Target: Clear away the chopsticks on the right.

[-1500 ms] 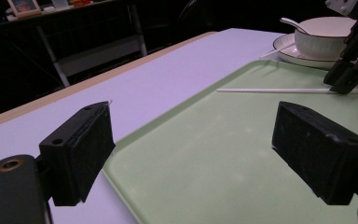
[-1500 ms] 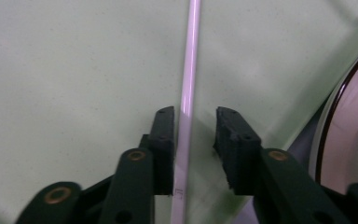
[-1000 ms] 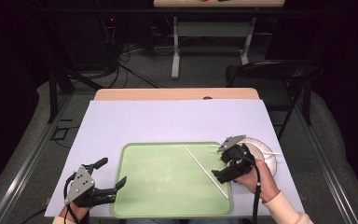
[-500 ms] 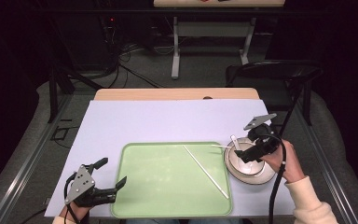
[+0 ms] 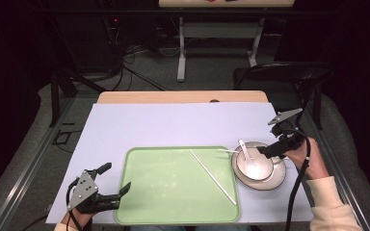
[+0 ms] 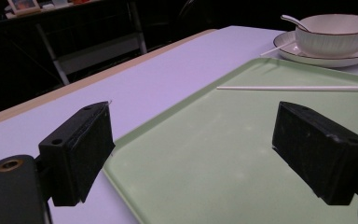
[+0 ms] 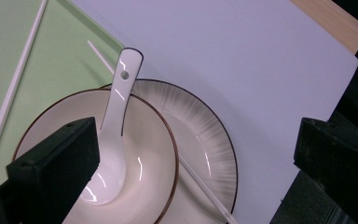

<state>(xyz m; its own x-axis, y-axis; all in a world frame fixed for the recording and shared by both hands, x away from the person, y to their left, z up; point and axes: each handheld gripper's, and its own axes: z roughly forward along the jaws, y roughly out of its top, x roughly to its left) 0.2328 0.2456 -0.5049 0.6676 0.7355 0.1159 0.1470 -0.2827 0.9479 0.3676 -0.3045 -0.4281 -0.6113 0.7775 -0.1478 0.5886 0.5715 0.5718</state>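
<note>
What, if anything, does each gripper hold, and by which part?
Nothing. The left gripper and the right gripper both stand open and empty.

Dark room, grey floor [image 5: 139, 72], black chair [image 5: 279, 77], far table [image 5: 221, 4].

no legible txt, no labels, no nos.

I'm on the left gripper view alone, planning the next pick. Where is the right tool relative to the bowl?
Observer: The right tool hovers above the bowl's right side. Its jaws have just been opening, with nothing gripped.
Operator: Does the thin stick by the plate continue under the bowl?
Observer: Yes, that chopstick crosses the plate beneath the bowl.
Operator: And the spoon?
Observer: The spoon's scoop rests on the bowl's bottom, with its handle over the rim.
</note>
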